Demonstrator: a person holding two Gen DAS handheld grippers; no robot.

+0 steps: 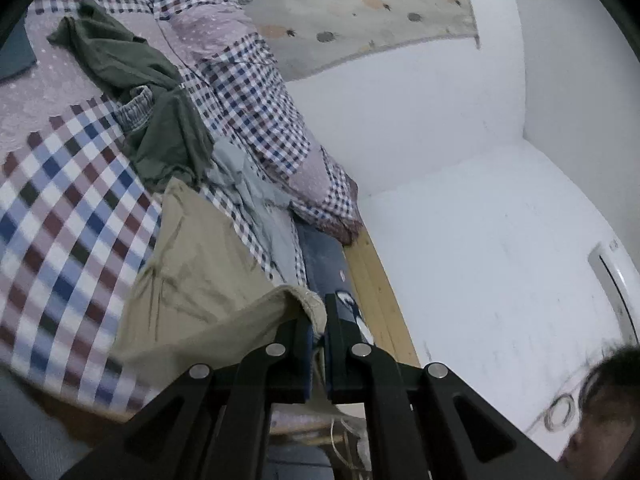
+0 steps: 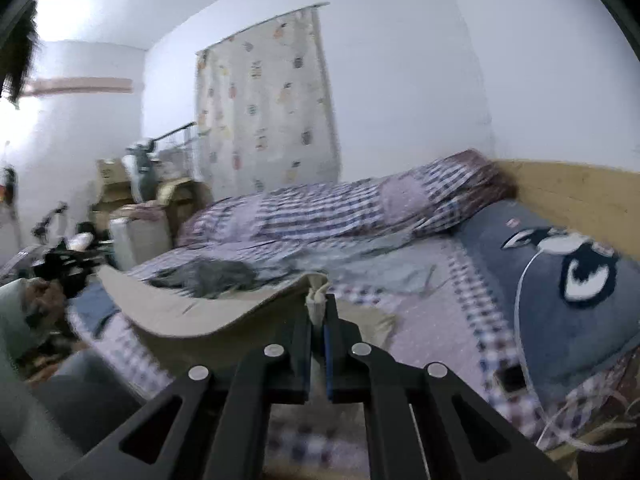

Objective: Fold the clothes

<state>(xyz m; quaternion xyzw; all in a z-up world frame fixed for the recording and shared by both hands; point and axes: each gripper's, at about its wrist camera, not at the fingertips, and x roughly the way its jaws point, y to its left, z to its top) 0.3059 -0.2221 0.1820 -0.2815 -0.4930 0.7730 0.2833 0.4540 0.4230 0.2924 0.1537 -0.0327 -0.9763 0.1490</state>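
A beige garment hangs stretched over the checked bed sheet. My left gripper is shut on one hemmed corner of it. In the right wrist view the same beige garment spans leftward as a taut sheet, and my right gripper is shut on a bunched corner. The other gripper shows at the garment's far left end. A dark green garment, a light blue one and a bit of denim lie crumpled on the bed.
A rolled checked quilt lies along the wall under a patterned curtain. A blue-grey pillow rests against the wooden headboard. Boxes and clutter stand beyond the bed's foot. A person's head is at the lower right.
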